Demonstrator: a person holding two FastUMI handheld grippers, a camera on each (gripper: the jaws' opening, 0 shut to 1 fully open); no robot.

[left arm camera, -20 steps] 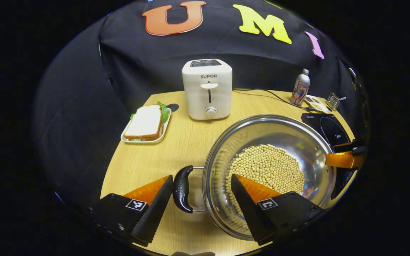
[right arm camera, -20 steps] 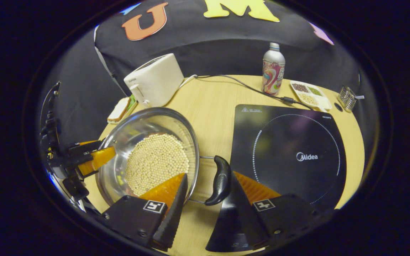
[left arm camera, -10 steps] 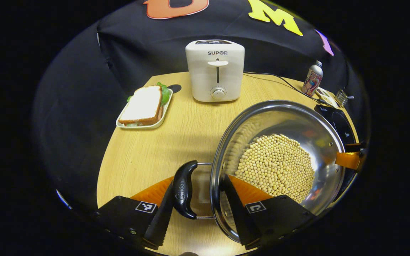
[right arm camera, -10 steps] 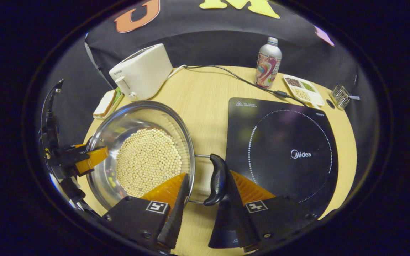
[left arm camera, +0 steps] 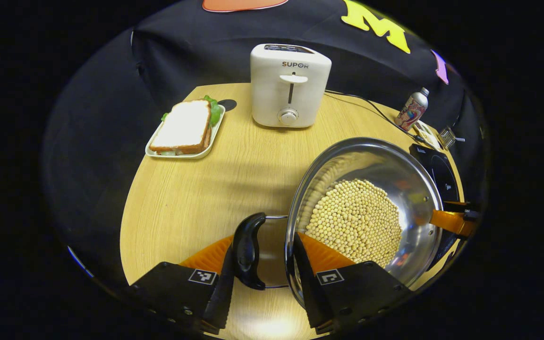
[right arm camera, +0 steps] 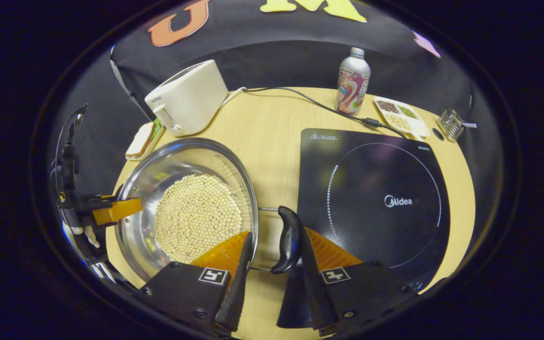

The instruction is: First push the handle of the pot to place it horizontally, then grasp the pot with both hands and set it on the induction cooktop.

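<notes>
Both-hands grasp: left gripper (left arm camera: 262,264) and right gripper (right arm camera: 272,257) are bracketing the pot (left arm camera: 364,212) handles, jaws narrow; next, cooktop (right arm camera: 376,198) at 2 o'clock.

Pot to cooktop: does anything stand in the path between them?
Nothing visible does. In the right gripper view the pot sits just left of the cooktop, with only bare table between; the cooktop's surface is bare. The bottle and cable lie behind it.
</notes>
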